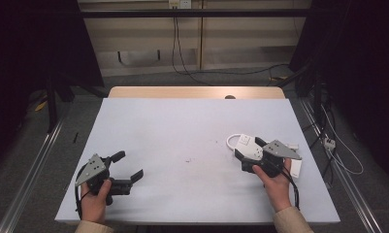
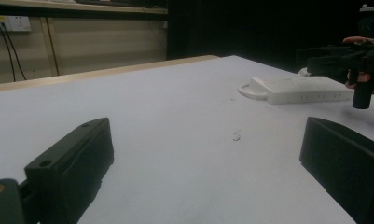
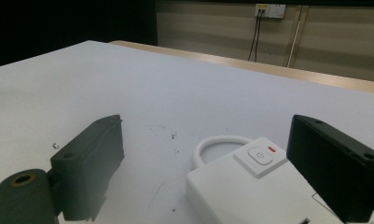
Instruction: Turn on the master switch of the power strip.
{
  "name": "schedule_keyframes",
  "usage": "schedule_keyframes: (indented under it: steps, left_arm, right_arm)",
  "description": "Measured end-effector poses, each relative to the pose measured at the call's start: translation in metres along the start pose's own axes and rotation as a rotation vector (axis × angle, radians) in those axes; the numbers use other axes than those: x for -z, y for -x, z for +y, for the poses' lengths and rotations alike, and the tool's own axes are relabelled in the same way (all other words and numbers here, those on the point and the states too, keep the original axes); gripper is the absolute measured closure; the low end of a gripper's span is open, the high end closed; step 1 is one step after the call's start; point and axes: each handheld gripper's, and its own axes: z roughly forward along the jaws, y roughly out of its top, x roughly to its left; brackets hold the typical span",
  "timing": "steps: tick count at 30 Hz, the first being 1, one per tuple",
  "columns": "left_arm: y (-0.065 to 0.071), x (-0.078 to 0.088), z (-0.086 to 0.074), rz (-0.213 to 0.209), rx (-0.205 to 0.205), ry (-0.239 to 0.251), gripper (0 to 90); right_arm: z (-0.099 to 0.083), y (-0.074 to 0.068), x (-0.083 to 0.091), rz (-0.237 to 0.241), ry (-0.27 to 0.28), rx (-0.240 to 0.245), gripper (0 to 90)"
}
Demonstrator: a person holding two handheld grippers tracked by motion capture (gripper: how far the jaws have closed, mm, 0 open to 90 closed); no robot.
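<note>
A white power strip (image 1: 246,144) lies flat on the white table (image 1: 182,131) at the right, its cable (image 3: 218,141) looping off the end nearest the middle. That end carries a square power button (image 3: 260,157) with a small red mark. My right gripper (image 1: 249,149) hovers open over this end, and the strip (image 3: 250,191) sits between its wide-apart jaws (image 3: 208,140). My left gripper (image 1: 128,166) is open near the front left of the table, with nothing between its jaws (image 2: 203,182). From there the strip (image 2: 301,88) and the right gripper (image 2: 343,58) lie far off to the right.
A few dark specks (image 1: 188,159) mark the middle of the table. A wooden strip (image 1: 197,92) runs along the far edge. Cables (image 1: 345,160) and a plug block (image 1: 329,142) lie on the floor to the right. A wall socket (image 3: 270,10) sits beyond.
</note>
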Motion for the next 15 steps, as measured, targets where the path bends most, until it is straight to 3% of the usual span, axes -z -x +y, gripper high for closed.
schedule_keyframes:
  steps: [15]
  left_arm:
    - [0.0002, -0.0001, 0.0002, -0.003, -0.001, 0.001, 2.4]
  right_arm:
    - [0.0032, 0.0004, -0.0075, -0.008, -0.011, -0.008, 12.6]
